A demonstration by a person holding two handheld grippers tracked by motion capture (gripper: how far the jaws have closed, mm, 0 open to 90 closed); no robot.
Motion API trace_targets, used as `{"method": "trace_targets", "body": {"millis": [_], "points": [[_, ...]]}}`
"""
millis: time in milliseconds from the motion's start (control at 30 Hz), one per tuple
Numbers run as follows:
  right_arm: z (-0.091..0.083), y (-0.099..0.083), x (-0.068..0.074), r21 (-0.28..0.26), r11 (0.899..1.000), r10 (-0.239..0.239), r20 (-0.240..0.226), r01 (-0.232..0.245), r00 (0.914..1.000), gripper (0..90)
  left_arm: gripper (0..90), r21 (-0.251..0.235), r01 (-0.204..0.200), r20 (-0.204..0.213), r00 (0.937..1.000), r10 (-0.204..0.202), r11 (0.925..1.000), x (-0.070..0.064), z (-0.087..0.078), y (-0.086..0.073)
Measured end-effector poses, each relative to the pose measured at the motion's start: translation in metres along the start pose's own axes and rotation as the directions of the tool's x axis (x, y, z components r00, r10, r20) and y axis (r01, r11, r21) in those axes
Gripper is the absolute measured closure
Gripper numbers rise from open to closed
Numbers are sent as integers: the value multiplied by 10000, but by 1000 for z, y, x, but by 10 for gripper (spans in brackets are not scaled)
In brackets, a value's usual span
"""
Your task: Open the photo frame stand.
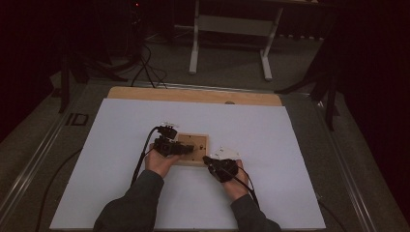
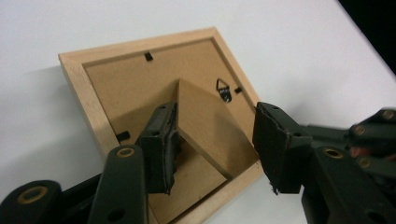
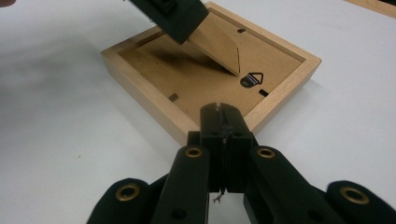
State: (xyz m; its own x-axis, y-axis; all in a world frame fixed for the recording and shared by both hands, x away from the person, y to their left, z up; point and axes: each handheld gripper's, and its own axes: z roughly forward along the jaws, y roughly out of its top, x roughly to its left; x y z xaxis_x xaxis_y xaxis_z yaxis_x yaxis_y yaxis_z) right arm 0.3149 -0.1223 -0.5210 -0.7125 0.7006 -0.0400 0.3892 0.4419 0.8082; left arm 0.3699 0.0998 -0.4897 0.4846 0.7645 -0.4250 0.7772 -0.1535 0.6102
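Note:
A light wooden picture frame (image 1: pixel 197 145) lies face down on the white sheet, brown backing board (image 2: pixel 121 88) up. Its cardboard stand flap (image 2: pixel 210 121) is raised off the board, beside a small metal hanger (image 2: pixel 223 89). My left gripper (image 2: pixel 215 126) is open and straddles the flap; its left pad touches the flap's edge, the right one stands apart. From the left it reaches over the frame (image 1: pixel 183 148), and one of its jaws rests at the flap's top (image 3: pixel 173 14). My right gripper (image 3: pixel 223 112) is shut with nothing in it, tips against the frame's near rim (image 1: pixel 207 160).
A white sheet (image 1: pixel 121 145) covers most of the table, with a strip of wooden tabletop (image 1: pixel 193 95) at the back. Cables trail from both grippers toward the person. A white desk frame (image 1: pixel 232 29) stands on the floor beyond.

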Motion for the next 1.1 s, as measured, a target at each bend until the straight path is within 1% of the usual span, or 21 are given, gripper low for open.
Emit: {"method": "trace_targets", "body": {"millis": [33, 67, 133, 167, 300, 400, 600, 700, 767, 967, 1067, 1100], "points": [[0, 0, 0, -6, 10000, -11, 1, 11, 10000, 892, 512, -68, 164, 108, 9998, -163, 9998, 1, 0, 1], [0, 0, 0, -12, 10000, -3, 0, 3, 10000, 891, 522, -107, 228, 98, 9997, -227, 9997, 2, -1, 1], [0, 0, 0, -11, 10000, -2, 0, 2, 10000, 891, 557, -80, 207, 42, 9998, -207, 9998, 2, -1, 2], [0, 0, 0, -8, 10000, -14, 7, 14, 10000, 891, 564, -2, 150, -76, 9999, -150, 9999, 1, -1, 2], [0, 0, 0, 2, 10000, 5, 3, -5, 10000, 891, 564, 69, 159, -116, 9998, -158, 9998, 1, 0, 2], [0, 0, 0, 6, 10000, 9, 8, -9, 10000, 891, 544, 180, 139, -137, 9998, -136, 9997, 0, 1, 3], [0, 0, 0, -1, 10000, 21, 4, -21, 10000, 891, 549, 356, 102, -163, 9998, -97, 9993, 0, 2, 5], [0, 0, 0, 6, 10000, 5, 6, -5, 10000, 891, 552, 445, 38, -244, 9997, -27, 9990, -1, 2, 5], [0, 0, 0, 10, 10000, -2, -2, 2, 10000, 891, 555, 606, -90, -308, 9995, 109, 9981, 0, 2, 5], [0, 0, 0, 3, 10000, 23, -28, -23, 10000, 886, 559, 634, -221, -368, 9990, 244, 9977, -1, 2, 5], [0, 0, 0, 30, 10000, -8, -30, 9, 10000, 873, 560, 599, -397, -412, 9983, 422, 9974, -3, 2, 4], [0, 0, 0, 36, 10000, -21, -27, 21, 10000, 869, 559, 599, -397, -412, 9983, 422, 9974, -3, 2, 4]]}}
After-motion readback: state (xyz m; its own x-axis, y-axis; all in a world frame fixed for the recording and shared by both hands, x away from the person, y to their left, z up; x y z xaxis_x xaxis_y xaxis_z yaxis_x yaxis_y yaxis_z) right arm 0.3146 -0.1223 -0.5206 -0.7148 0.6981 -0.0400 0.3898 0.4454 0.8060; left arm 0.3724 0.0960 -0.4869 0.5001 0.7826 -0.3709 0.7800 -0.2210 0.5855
